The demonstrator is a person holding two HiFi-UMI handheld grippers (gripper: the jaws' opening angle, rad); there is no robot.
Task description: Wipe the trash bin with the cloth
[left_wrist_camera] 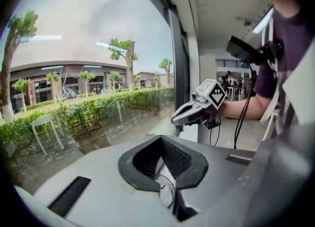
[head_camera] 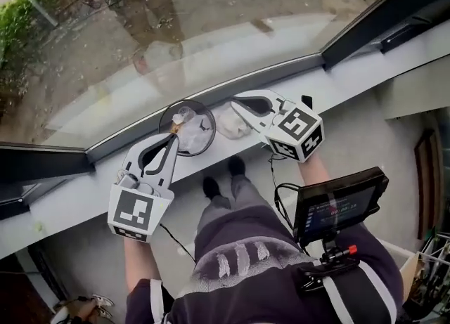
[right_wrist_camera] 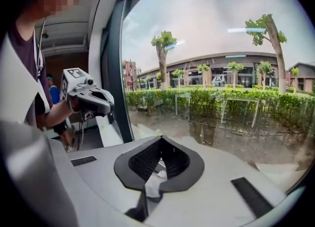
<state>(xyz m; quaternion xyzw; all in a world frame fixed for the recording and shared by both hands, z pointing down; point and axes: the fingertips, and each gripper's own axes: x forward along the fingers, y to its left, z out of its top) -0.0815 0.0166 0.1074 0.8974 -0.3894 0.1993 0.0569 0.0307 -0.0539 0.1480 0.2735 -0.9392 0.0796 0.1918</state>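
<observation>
In the head view a small round bin (head_camera: 209,117) with scraps inside stands on the grey window sill (head_camera: 77,196). A crumpled white cloth (head_camera: 232,124) lies just to its right. My left gripper (head_camera: 172,138) points at the bin's near left side, its jaws shut with nothing between them. My right gripper (head_camera: 235,104) reaches over the cloth from the right, also shut and empty. In the right gripper view a bit of white cloth (right_wrist_camera: 149,185) shows below the closed jaws. In the left gripper view a thin curved rim (left_wrist_camera: 171,194) shows below them.
The window glass (head_camera: 176,27) rises right behind the sill, with its dark frame (head_camera: 380,13) at the right. A small monitor (head_camera: 339,203) hangs at the person's chest. The person's feet (head_camera: 221,178) stand on the floor below the sill.
</observation>
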